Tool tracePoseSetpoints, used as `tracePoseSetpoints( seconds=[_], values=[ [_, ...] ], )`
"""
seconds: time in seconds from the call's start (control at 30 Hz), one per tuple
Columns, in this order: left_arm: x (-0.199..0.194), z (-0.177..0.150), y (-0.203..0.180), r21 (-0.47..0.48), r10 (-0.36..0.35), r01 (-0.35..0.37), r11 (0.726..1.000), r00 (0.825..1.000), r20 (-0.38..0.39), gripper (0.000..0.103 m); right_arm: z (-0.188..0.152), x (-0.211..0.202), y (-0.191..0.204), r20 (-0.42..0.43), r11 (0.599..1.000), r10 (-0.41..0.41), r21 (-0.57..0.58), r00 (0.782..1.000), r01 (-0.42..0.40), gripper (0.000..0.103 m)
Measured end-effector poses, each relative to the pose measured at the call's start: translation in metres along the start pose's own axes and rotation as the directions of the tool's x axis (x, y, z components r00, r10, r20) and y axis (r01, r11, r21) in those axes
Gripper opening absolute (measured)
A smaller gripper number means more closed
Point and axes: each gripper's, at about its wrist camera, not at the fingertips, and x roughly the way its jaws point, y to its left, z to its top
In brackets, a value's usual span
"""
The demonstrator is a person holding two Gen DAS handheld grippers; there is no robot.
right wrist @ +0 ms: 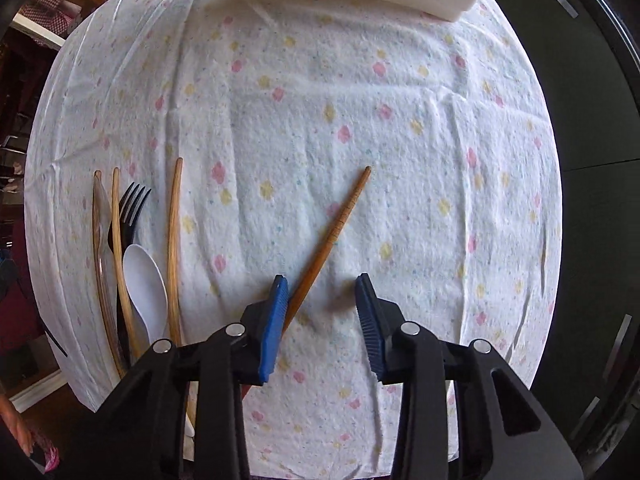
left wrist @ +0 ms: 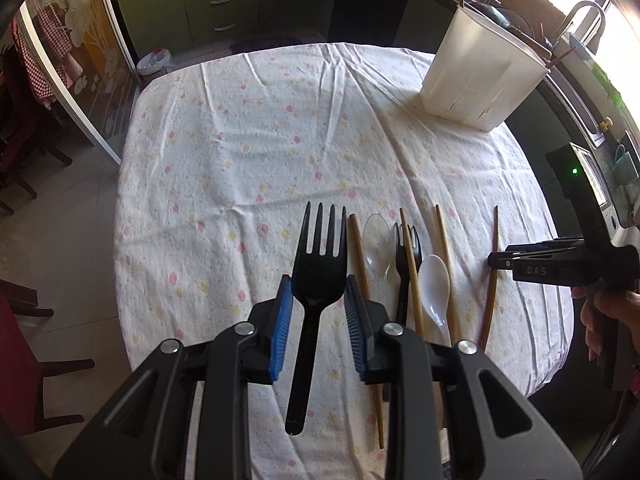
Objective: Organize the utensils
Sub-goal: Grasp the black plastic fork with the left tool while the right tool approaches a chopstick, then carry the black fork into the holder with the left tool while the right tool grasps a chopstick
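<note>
My left gripper (left wrist: 317,279) is shut on a large black plastic fork (left wrist: 318,264), tines pointing away, held up off the flowered cloth. To its right on the cloth lie a clear spoon (left wrist: 378,244), a small black fork (left wrist: 406,252), a white spoon (left wrist: 434,284) and several wooden chopsticks (left wrist: 444,248). My right gripper (right wrist: 322,280) points down at the cloth with its blue pads apart. A lone brown chopstick (right wrist: 336,228) lies slanted there, its near end beside the left pad. A white slotted utensil holder (left wrist: 480,76) stands at the far right of the table.
The round table's cloth (left wrist: 248,152) falls away at the edges all around. A dark red chair (left wrist: 24,360) stands by the left side, and green cabinets (left wrist: 216,0) and a small bin (left wrist: 154,62) stand beyond. A person's hand (left wrist: 608,308) holds the right gripper's handle.
</note>
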Motion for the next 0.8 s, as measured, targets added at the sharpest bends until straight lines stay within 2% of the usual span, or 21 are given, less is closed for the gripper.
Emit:
tracePoseSetpoints(
  seconds=[0.1,0.3,0.43,0.5,0.57,0.63,0.67,0.73,0.8],
  values=[
    [-0.003,-0.001,0.003,0.002,-0.02,0.019,1.0,1.0,0.018,0.025,0.001,0.005,0.011,0.0,1.0,-0.02,0.003,1.0,0.02,0.016],
    [-0.006,-0.003,0.002,0.013,-0.051,0.051,0.999,0.998,0.03,0.025,0.01,0.013,0.033,-0.03,0.999,-0.039,0.017,0.999,0.04,0.009],
    [-0.012,-0.003,-0.001,0.016,-0.063,0.063,0.998,0.997,0.039,0.025,0.007,0.013,0.041,0.004,0.997,-0.064,-0.035,0.998,0.064,0.008],
    [-0.017,-0.001,-0.003,0.015,-0.068,0.068,0.998,0.996,0.054,0.025,0.002,0.011,0.043,0.033,0.998,-0.036,-0.049,0.999,0.037,0.007],
    [-0.025,0.004,-0.008,0.015,-0.083,0.082,0.997,0.993,0.079,0.025,-0.01,-0.001,0.048,0.089,0.998,0.038,-0.055,0.995,-0.034,0.007],
    [-0.035,0.013,-0.017,0.021,-0.101,0.099,0.995,0.989,0.113,0.025,-0.02,-0.012,0.041,0.168,0.99,0.137,-0.067,0.976,-0.127,0.007],
    [-0.041,0.018,-0.023,0.029,-0.104,0.101,0.994,0.985,0.138,0.025,-0.027,-0.02,0.038,0.222,0.982,0.183,-0.081,0.958,-0.169,0.007],
    [-0.053,0.033,-0.04,0.047,-0.11,0.102,0.994,0.974,0.198,0.025,-0.042,-0.036,0.028,0.334,0.965,0.263,-0.103,0.905,-0.242,0.007],
    [-0.064,0.052,-0.06,0.061,-0.134,0.122,0.991,0.956,0.26,0.025,-0.054,-0.049,0.011,0.434,0.944,0.326,-0.109,0.84,-0.31,0.007]
  ],
)
